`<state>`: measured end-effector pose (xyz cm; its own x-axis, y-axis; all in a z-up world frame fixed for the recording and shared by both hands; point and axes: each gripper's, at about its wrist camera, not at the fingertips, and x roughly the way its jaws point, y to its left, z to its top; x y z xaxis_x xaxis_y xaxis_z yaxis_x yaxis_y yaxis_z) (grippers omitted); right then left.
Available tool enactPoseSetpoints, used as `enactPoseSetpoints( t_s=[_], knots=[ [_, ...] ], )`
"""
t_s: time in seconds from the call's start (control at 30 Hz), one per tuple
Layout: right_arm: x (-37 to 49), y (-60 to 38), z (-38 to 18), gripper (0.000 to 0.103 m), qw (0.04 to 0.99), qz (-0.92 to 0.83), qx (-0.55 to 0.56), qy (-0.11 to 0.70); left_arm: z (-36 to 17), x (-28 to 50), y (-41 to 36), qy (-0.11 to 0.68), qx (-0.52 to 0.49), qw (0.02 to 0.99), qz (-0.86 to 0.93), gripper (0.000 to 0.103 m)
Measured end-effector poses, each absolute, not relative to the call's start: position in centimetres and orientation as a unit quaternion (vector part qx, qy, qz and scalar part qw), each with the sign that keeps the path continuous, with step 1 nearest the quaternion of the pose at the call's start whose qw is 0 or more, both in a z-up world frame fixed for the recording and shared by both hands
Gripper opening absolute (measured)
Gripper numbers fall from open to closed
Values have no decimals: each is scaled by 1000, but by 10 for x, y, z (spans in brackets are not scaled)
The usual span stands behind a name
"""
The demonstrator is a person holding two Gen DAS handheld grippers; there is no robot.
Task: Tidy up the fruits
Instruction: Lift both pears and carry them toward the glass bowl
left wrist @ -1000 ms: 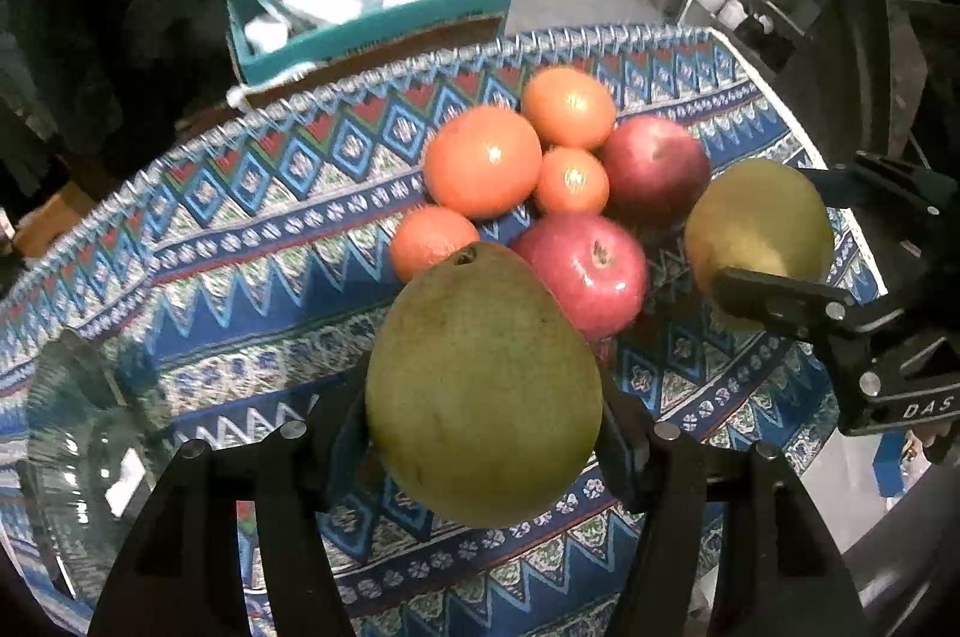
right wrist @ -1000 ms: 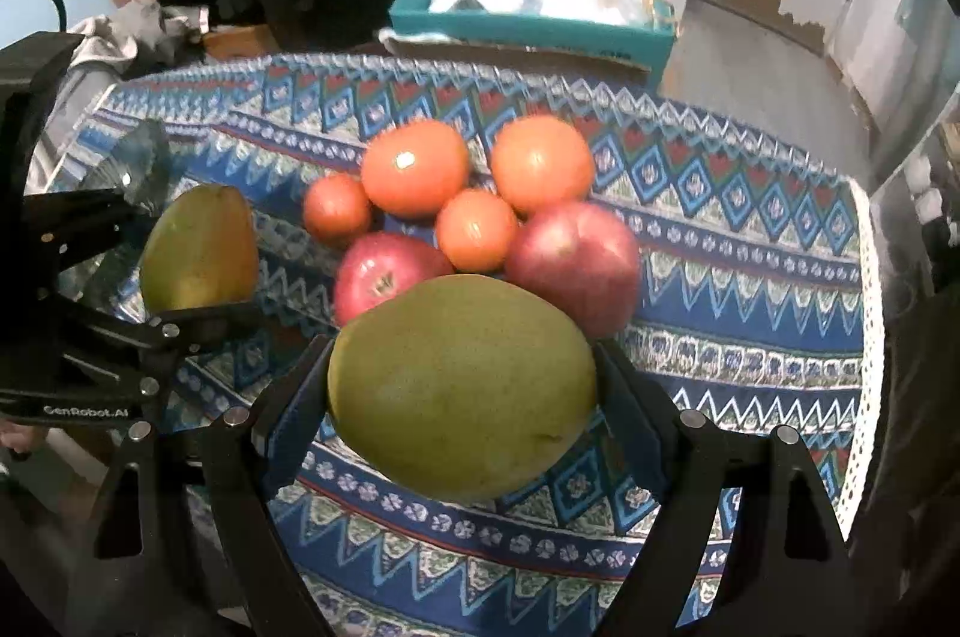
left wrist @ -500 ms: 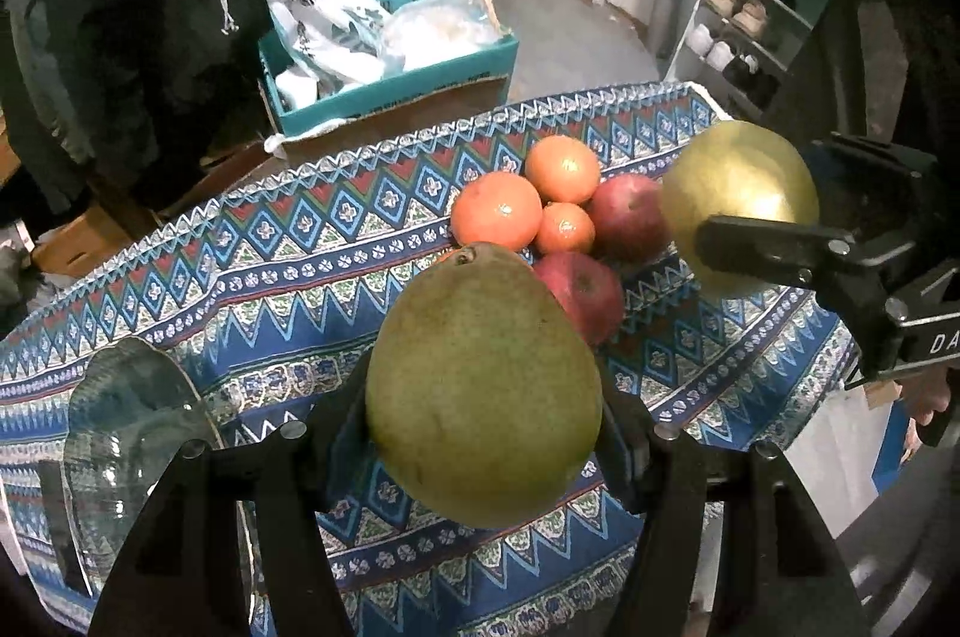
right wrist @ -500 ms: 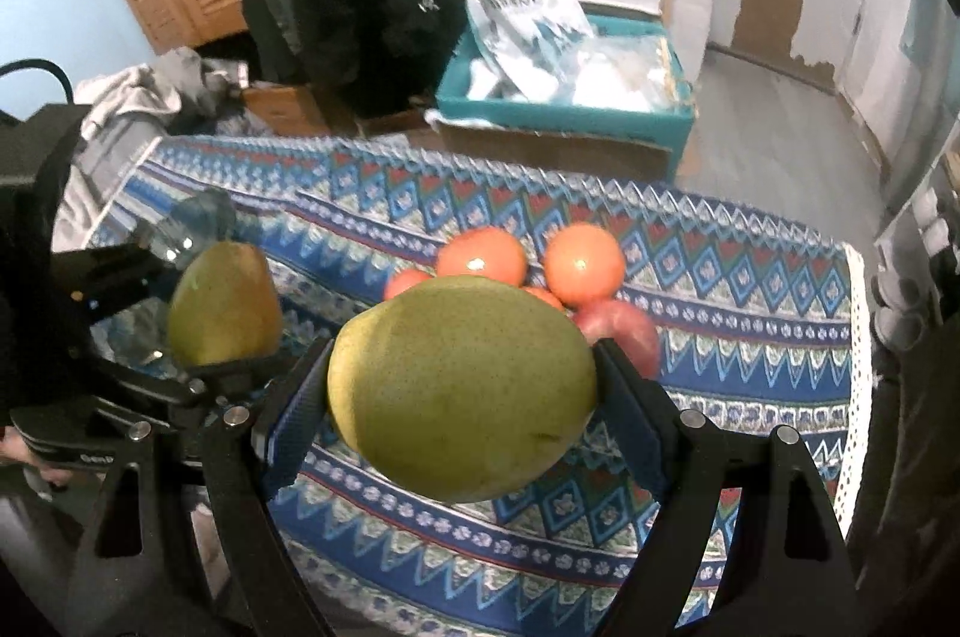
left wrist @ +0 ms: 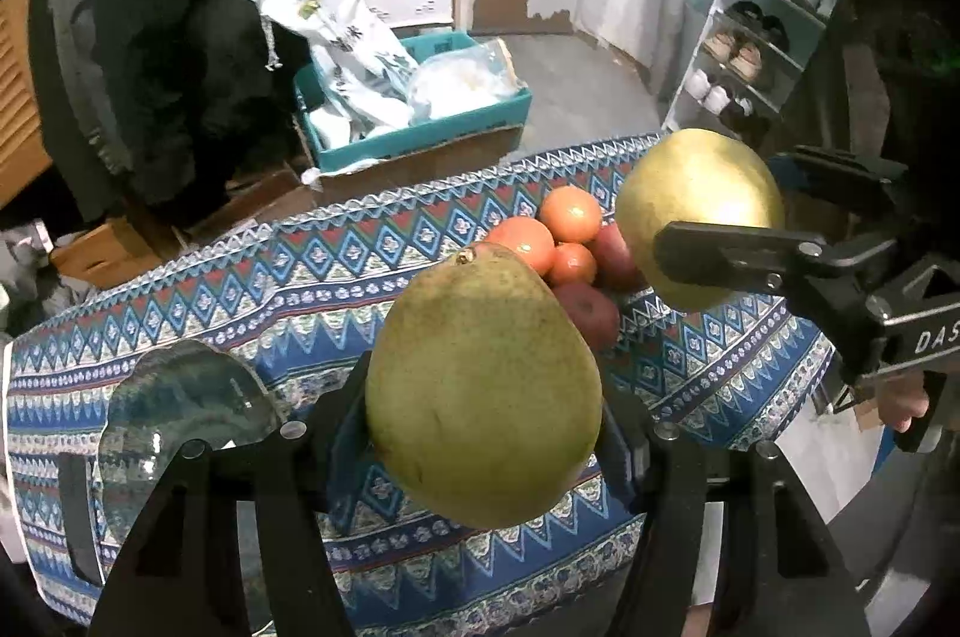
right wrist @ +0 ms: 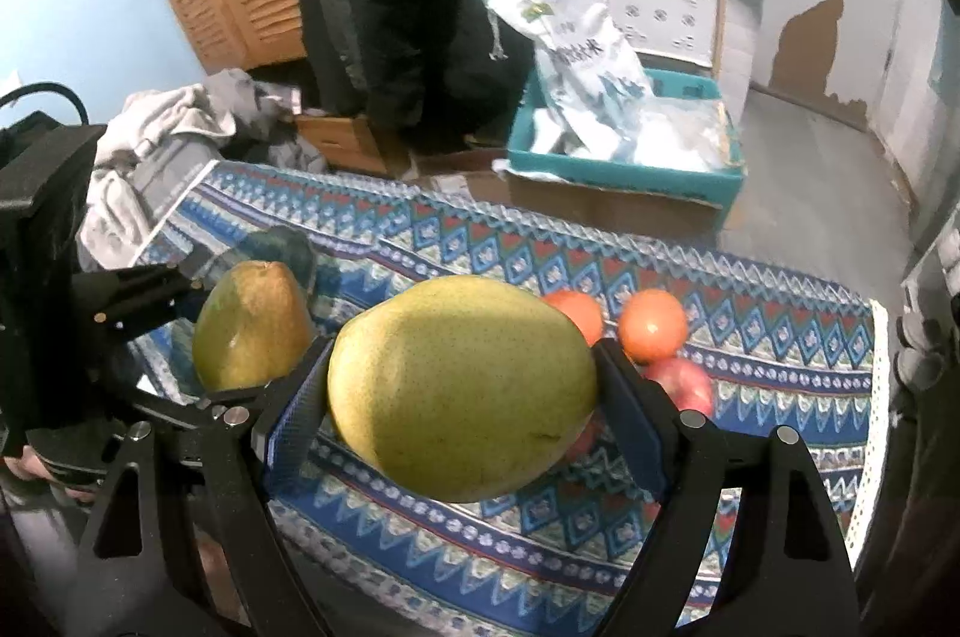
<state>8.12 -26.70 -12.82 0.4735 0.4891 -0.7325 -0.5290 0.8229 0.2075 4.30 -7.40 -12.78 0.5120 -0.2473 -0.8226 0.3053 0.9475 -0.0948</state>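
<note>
Clearly both grippers hold fruit above the patterned tablecloth (left wrist: 252,277): the right gripper (right wrist: 462,391) clamps a broad speckled yellow-green pear (right wrist: 462,385), the left gripper (left wrist: 486,415) a duller, stem-up green pear (left wrist: 480,385). Oranges (left wrist: 570,214) and apples (left wrist: 591,313), at one o'clock, are largely hidden; perhaps six.

Both units are matte black with angular, flat-plate finger arms. The left gripper (left wrist: 483,433) carries round silver screw heads along its arms and blue textured pads (left wrist: 345,433) on the inner finger faces. The right gripper (right wrist: 462,397) has matching silver screws and blue cross-hatched pads (right wrist: 294,409). White lettering "DAS" marks the right gripper's body, seen from the left wrist view.
</note>
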Motion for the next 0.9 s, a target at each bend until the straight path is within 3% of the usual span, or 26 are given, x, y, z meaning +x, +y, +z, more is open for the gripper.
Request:
enactPoseSetpoints(
  t_s=[0.9],
  knots=[
    [84, -124, -110, 84, 819, 388, -60, 417, -115, 11, 62, 443, -45, 893, -71, 66]
  ],
)
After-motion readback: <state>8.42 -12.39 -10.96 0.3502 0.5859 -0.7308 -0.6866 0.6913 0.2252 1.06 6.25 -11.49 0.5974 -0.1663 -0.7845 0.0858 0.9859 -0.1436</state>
